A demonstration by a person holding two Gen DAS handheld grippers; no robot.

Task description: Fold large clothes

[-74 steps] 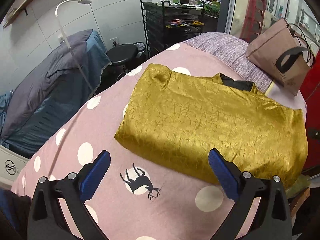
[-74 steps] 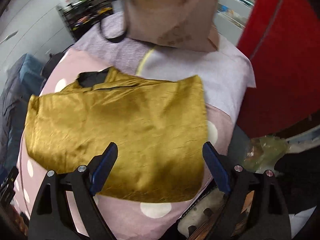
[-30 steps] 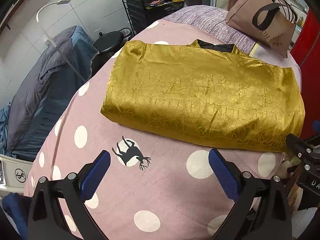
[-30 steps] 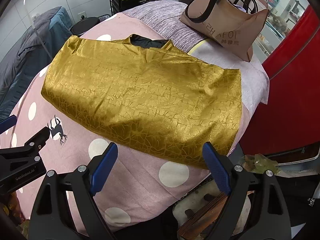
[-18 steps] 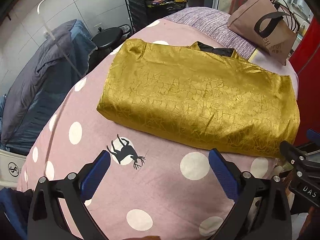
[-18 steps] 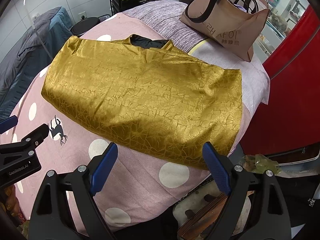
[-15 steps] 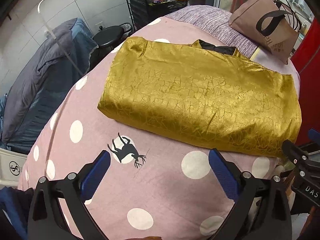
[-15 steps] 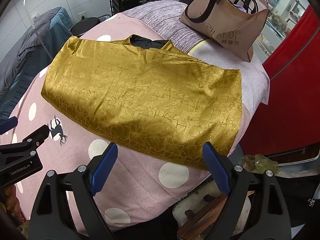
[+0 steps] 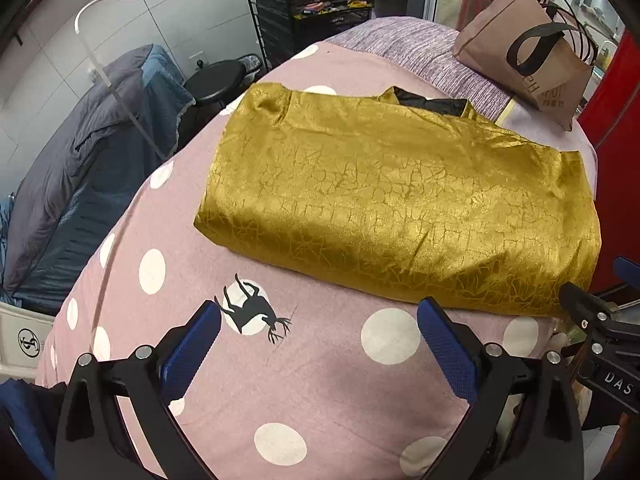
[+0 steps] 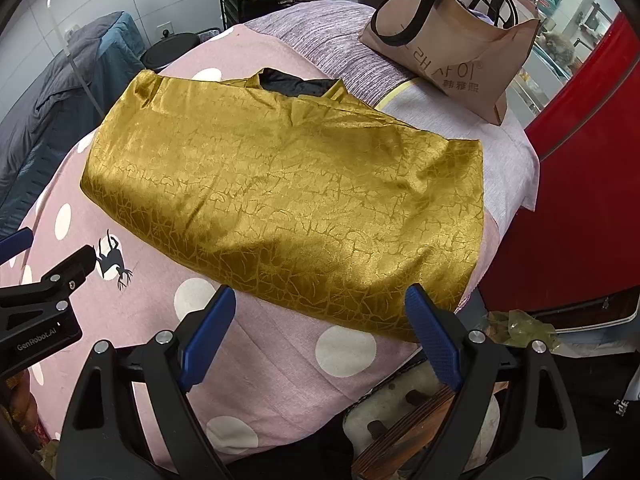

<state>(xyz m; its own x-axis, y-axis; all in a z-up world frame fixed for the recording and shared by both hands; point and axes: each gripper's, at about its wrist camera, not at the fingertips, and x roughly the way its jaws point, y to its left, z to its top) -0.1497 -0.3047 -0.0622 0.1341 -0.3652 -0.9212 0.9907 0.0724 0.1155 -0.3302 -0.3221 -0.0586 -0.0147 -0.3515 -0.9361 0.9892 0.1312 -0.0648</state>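
I held both grippers above the near edge of the bed, pointed steeply down. My left gripper (image 9: pixel 319 324) had its jaws wide apart with nothing between them; its blue pads (image 9: pixel 448 354) hung over bare pink sheet (image 9: pixel 328 392), short of the garment. My right gripper (image 10: pixel 320 312) was likewise spread wide and empty, its pads over the near right part of the bed, with the nearest hem of the garment showing in the gap between them. Neither tool touched the cloth.

The gold garment (image 9: pixel 400 200) lay folded into a broad rectangle across the middle of the sheet, long side running left to right, its right end reaching the right edge of the bed. A black lining (image 10: pixel 296 84) showed at the collar on its far edge. A black deer print (image 9: pixel 252 312) sat on the sheet just near-left of the garment's near left corner.

Beyond the garment, a purple striped blanket (image 10: pixel 332 40) covered the far end of the bed, and a brown tote bag (image 10: pixel 460 40) stood on it at the far right. A black stool (image 9: pixel 216 82) and a black wire rack (image 9: pixel 312 12) stood at the far left, off the bed.
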